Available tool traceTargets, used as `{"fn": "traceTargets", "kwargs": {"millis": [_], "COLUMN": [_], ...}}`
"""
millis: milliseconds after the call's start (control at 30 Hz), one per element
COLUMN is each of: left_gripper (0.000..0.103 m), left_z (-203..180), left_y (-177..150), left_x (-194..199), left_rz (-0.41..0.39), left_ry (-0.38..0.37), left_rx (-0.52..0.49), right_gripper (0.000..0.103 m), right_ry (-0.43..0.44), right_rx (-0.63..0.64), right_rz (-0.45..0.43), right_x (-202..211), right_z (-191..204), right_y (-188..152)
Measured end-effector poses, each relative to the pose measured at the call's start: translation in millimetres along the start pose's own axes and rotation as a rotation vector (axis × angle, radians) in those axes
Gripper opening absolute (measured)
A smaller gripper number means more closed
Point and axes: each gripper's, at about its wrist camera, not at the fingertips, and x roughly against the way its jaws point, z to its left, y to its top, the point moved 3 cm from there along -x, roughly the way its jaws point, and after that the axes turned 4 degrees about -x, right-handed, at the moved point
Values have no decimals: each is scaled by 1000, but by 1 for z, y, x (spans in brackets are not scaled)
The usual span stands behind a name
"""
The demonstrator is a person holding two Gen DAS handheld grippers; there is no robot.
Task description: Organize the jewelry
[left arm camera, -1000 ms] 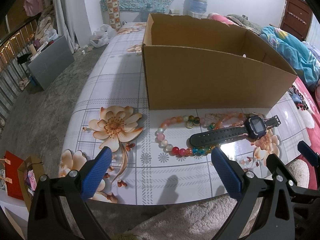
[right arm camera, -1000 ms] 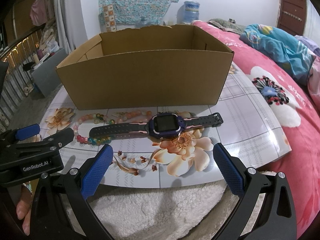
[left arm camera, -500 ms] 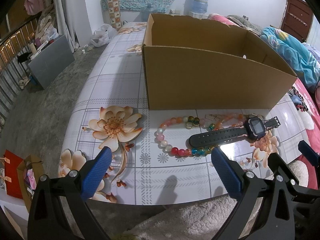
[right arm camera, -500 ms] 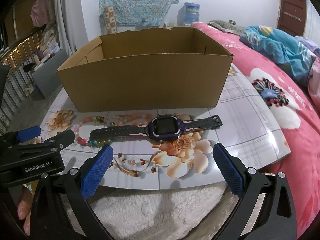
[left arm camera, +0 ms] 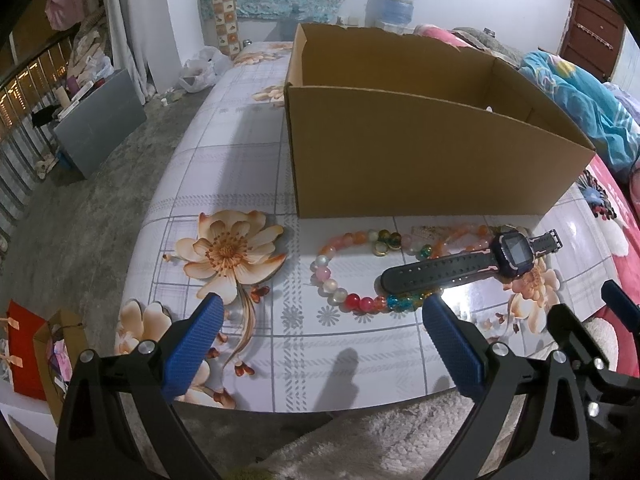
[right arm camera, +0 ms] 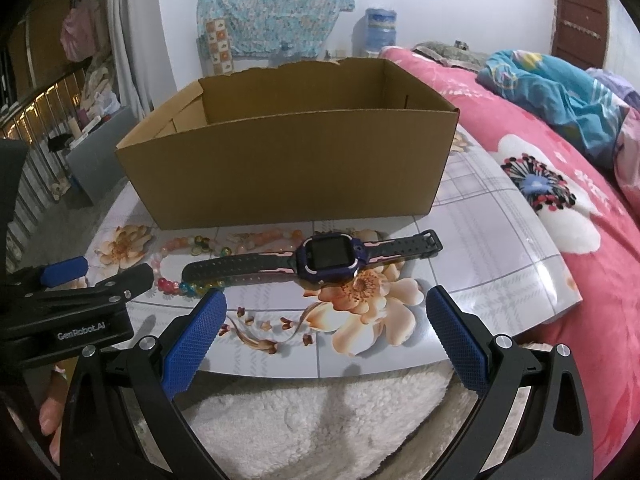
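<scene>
- Floral tabletop (left arm camera: 224,168) carries a cardboard box (left arm camera: 400,168); pink bedding (right arm camera: 560,208) lies beside it.
- Before the box: bead bracelet (left arm camera: 340,280), watch (right arm camera: 320,258).
- Left gripper (left arm camera: 320,320) and right gripper (right arm camera: 326,316) gape, holding nothing.

On the worktop (left arm camera: 224,168) the cardboard box (left arm camera: 420,160) stands toward the back. Just before its near wall lies the bead bracelet (left arm camera: 340,276), and the watch (right arm camera: 320,258) lies to its right, one strap end resting across the beads. A bed (right arm camera: 560,200) runs along the worktop's right side, with a blanket (right arm camera: 548,92) on it behind.
</scene>
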Motion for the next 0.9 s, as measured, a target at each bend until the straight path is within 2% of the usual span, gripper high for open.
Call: {"fn": "traceTargets", "kwargs": {"millis": [267,433,633,800,900], "left_gripper": [98,98,98,98,98], "left_z": [17,33,46,48,46], "left_y": [8,11,18,24,27], "left_x": [-3,-11,-30,-34,-35], "left_rz": [-64,-70,-52,-89,-98], "left_ry": [24,17,-90,-238,-297], "left_rx": [-54,-75,-70,-84,-87], "right_gripper": [96,96,96,96,96], "right_ry": [-18,-32,-49,-71,-65], "right_rx": [-10,-20,-32,-42,-47], "right_rz": [-64,-92,-127,-143,-148], "right_x": [10,8,8,5,5], "right_z": [-4,-3,3,0,-2], "right_y": [-2,-3,-1,-6,-8]}}
